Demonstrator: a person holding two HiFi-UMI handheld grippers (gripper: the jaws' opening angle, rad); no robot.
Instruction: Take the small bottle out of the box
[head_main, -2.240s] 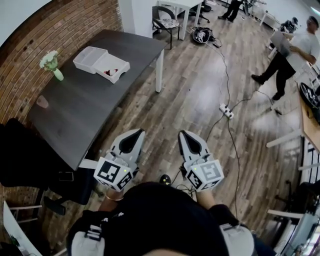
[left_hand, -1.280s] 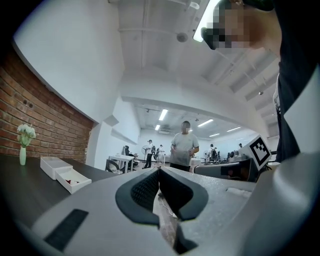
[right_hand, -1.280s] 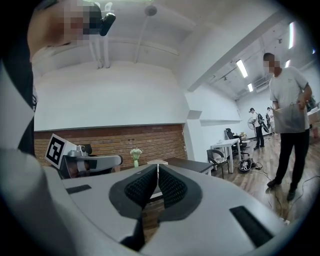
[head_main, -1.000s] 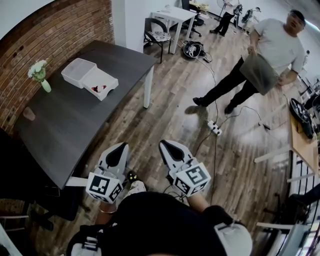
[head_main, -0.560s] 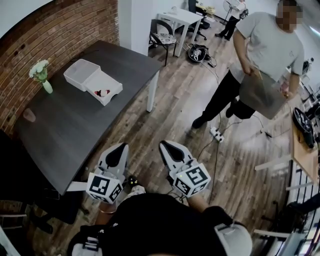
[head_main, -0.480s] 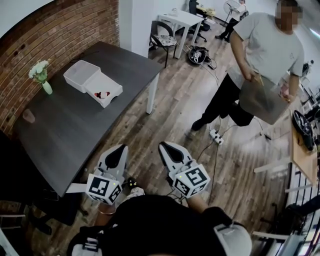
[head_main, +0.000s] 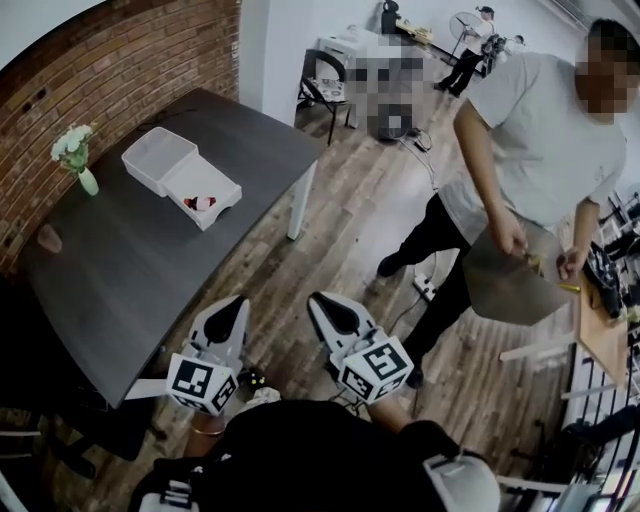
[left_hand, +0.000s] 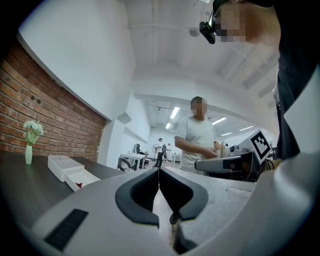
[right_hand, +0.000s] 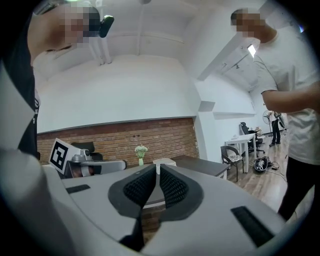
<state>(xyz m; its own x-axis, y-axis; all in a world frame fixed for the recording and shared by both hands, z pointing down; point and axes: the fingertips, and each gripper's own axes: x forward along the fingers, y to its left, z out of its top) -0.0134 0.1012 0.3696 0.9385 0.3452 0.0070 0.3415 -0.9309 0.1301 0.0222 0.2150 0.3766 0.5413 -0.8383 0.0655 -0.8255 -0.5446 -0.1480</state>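
White box (head_main: 158, 160) lies open on the dark desk (head_main: 125, 270), far off at eleven o'clock; the small bottle (head_main: 197, 203) sits in its nearer half. Likely light, stiff, slick: pinch its body crosswise. Left gripper (head_main: 230, 312) jaws together; right gripper (head_main: 325, 308) jaws opening, empty.

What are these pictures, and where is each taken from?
No robot: a person holds a grey two-jaw gripper in each hand. The head view comes from a camera on that person's head, looking down; each gripper view comes from a camera riding on that gripper. The left gripper is shut and empty; the right gripper has jaws just opening, nothing between them. On the dark rectangular table stand an open white plastic box with a small red item inside, likely the bottle, and a green vase of white flowers.
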